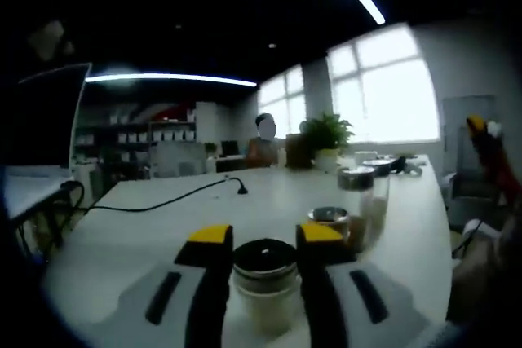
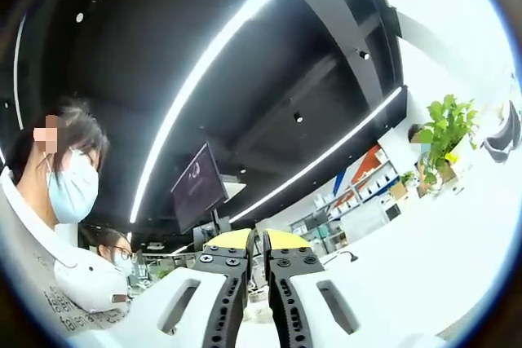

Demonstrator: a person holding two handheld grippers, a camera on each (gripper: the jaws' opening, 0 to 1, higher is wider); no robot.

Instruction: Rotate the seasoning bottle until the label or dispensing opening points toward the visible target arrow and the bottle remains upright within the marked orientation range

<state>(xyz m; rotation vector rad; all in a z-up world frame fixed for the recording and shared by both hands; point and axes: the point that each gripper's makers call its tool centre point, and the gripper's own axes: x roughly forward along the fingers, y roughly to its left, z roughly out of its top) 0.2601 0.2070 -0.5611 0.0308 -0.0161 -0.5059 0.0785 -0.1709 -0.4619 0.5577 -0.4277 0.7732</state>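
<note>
Two left tongs are clamping the seasoning bottle upright on the bench, seemingly for twisting; nearer than the cable; right tongs are pointing ceilingward, nearly together, idle

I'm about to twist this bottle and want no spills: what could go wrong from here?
1. The left claw straddles the seasoning bottle; I cannot tell if it grips firmly, so a twist might slip or tip it.
2. Two more jars stand close behind on the table; a tilted bottle could knock them.
3. The right claw points at the ceiling, so it probably cannot steady anything.
</note>
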